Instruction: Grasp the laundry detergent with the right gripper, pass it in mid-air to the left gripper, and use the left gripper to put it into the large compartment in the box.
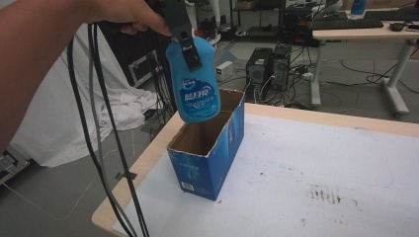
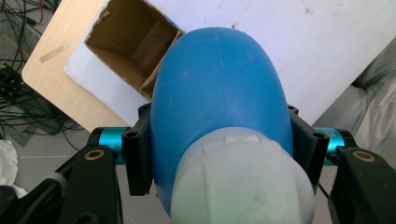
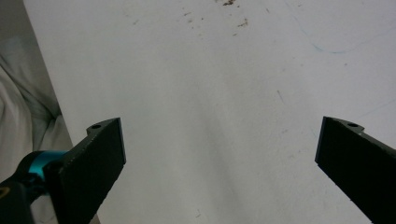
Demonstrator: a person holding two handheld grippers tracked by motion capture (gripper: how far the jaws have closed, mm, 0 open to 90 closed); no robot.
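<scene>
Left claw [image 2: 219, 154] clamping blue bottle [image 1: 194, 84] above open box [image 1: 210, 148], right claw [image 3: 219, 154] spread

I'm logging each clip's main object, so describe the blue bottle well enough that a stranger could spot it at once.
Start at the white-covered table and find the open blue carton standing near its left corner. Hanging just above the carton's mouth, clamped by the left hand-held gripper, is the blue bottle. It is glossy, rounded plastic with a white label, unlike the boxy cardboard carton below.
</scene>
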